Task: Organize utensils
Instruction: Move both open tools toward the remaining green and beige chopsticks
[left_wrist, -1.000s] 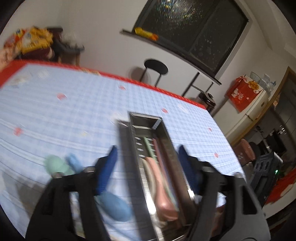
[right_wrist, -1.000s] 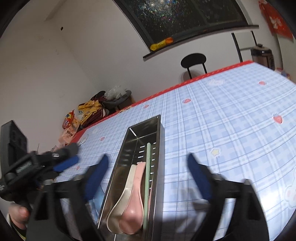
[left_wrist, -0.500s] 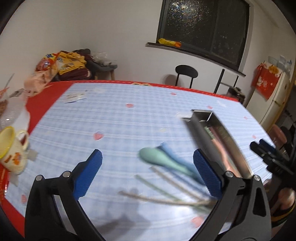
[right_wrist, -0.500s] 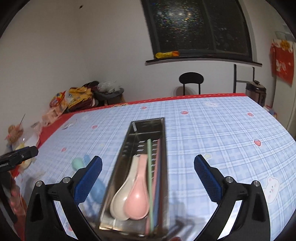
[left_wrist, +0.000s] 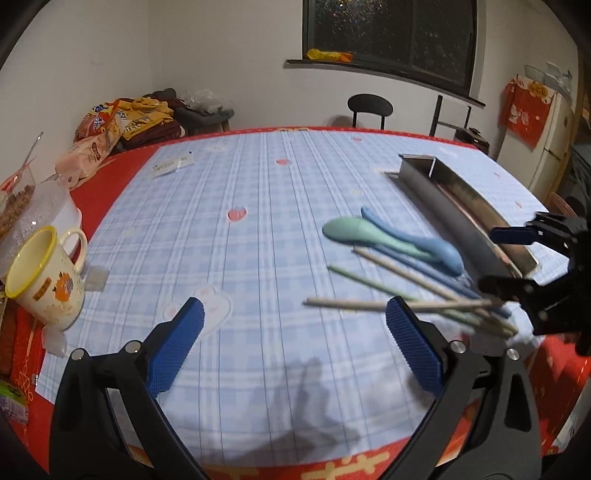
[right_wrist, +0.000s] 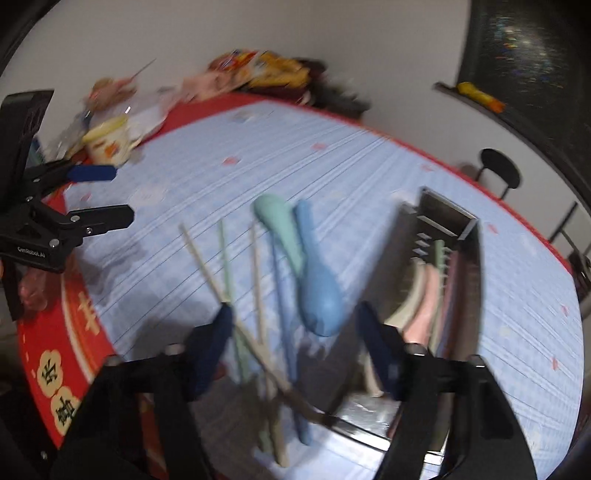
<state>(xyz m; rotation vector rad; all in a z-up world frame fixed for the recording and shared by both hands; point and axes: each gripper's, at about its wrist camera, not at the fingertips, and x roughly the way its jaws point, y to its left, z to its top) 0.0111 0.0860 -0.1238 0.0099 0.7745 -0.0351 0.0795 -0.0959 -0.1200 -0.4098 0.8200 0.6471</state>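
Blue-checked tablecloth spreads under both my tongs. Next comes the steel utensil tray, holding spoons; beside it, loose, lie a blue spoon, a green spoon and chopsticks. My left gripper and right gripper are both spread wide, holding nothing.

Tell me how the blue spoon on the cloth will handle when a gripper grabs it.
The blue spoon looks rigid and smooth, so the pads may slip. Its rounded bowl would probably rock or pivot if pushed. The green spoon lies against it and would likely shift too.
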